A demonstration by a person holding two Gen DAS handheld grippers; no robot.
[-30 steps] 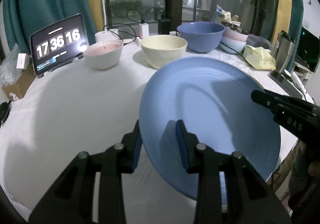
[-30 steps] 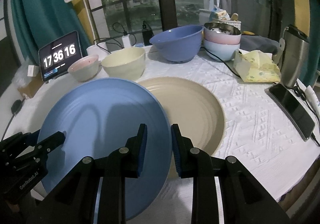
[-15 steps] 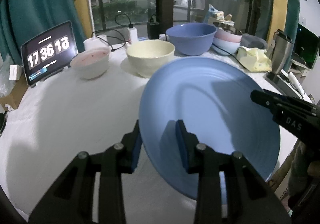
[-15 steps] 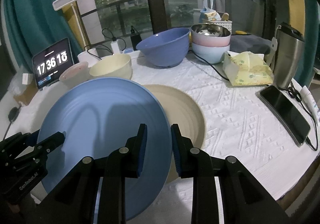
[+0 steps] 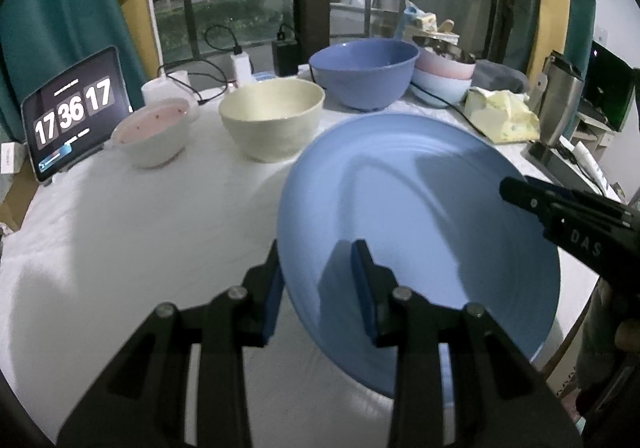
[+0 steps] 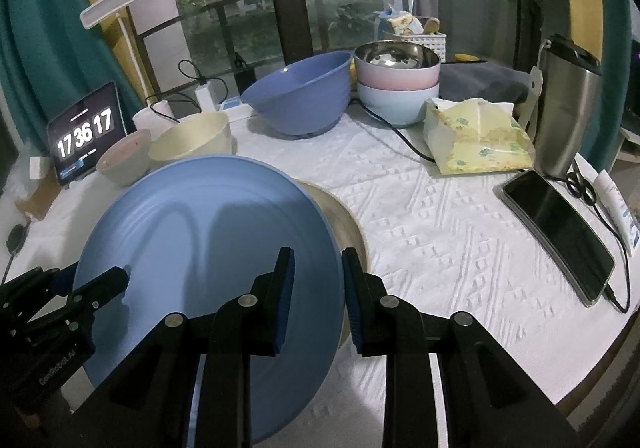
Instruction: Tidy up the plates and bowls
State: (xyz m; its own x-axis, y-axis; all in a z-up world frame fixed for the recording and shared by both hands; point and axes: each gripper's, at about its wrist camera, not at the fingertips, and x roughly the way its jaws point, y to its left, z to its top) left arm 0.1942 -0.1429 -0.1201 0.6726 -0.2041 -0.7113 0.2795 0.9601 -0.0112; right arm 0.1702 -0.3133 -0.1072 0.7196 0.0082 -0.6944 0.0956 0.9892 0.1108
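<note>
A large blue plate (image 5: 420,215) hangs tilted above the white tablecloth, held at opposite rims. My left gripper (image 5: 320,288) is shut on its near-left rim. My right gripper (image 6: 318,296) is shut on the blue plate (image 6: 208,240) at its right rim, and each gripper shows in the other's view. A beige plate (image 6: 348,224) lies on the cloth, mostly hidden under the blue one. Further back stand a pink bowl (image 5: 152,131), a cream bowl (image 5: 272,119), a big blue bowl (image 5: 364,71) and a pink-on-pale-blue stack of bowls (image 6: 398,87).
A tablet clock (image 5: 72,111) leans at the back left beside cables and a charger. At the right of the table are a tissue pack (image 6: 476,135), a steel tumbler (image 6: 568,103) and a phone (image 6: 560,236) on its cable. The table edge (image 6: 580,376) runs close at the right.
Both grippers have carried the blue plate sideways to the right, over the beige plate, which is now far more covered. The grips have not changed.
</note>
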